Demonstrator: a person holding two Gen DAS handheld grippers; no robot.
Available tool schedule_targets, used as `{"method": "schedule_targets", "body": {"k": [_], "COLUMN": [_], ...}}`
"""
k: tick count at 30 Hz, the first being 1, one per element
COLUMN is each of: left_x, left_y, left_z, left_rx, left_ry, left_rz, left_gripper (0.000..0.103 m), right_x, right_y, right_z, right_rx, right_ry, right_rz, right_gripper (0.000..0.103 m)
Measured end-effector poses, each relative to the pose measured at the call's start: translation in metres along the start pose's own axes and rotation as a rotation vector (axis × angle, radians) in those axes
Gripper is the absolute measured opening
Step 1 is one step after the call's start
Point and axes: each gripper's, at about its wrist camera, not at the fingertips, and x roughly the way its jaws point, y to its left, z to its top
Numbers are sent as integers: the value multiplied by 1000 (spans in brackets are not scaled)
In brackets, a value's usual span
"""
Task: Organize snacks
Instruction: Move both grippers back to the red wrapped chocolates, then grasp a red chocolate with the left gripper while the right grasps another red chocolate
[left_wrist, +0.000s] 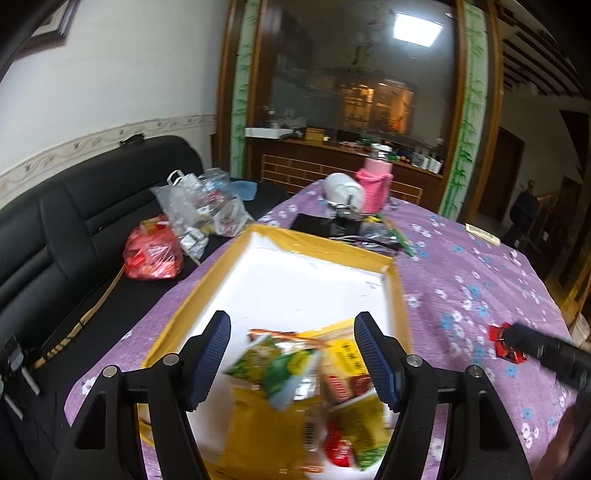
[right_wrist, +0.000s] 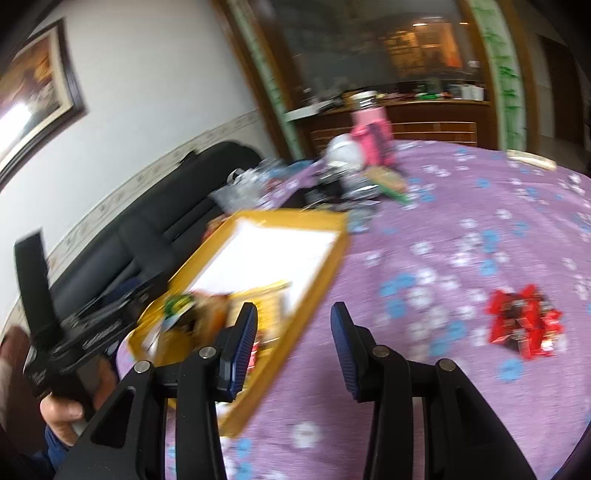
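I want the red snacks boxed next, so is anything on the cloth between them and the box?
Nothing visible: only bare cloth lies between the red snacks and the box. The right tongs are open.

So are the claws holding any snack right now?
No, neither holds anything. The left claw is open above the snack packets in the yellow box. The right claw is open over the purple tablecloth, apart from the red packets.

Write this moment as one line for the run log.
left gripper: open over snacks in tray | right gripper: open, empty | red packets: on tablecloth, outside tray
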Motion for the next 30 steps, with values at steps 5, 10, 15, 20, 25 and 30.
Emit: {"method": "schedule_targets", "body": {"k": [5, 10, 15, 20, 25, 30], "left_x": [-3, 4, 29, 49, 69, 88], "left_y": [-52, -116, -176, -210, -227, -241], "left_z": [8, 8, -2, -11, -14, -17], "left_rx": [93, 188, 238, 271, 270, 247], "left_ry": [33, 127, 240, 280, 326, 388], "left_rz": [-102, -248, -334, -327, -324, -361], "left_gripper": [73, 73, 73, 73, 73, 73], "right_x": [-27, -23, -2, -3, -1, 16], "right_y": [-80, -172, -227, -232, -215, -212], "right_z": [24, 21, -2, -10, -13, -18], "right_rx": [72, 207, 345, 401, 361, 358], "right_ry": [1, 73, 194, 238, 242, 243], "right_rz": [-147, -249, -287, -282, -277, -211], "right_gripper": [40, 40, 30, 23, 18, 18]}}
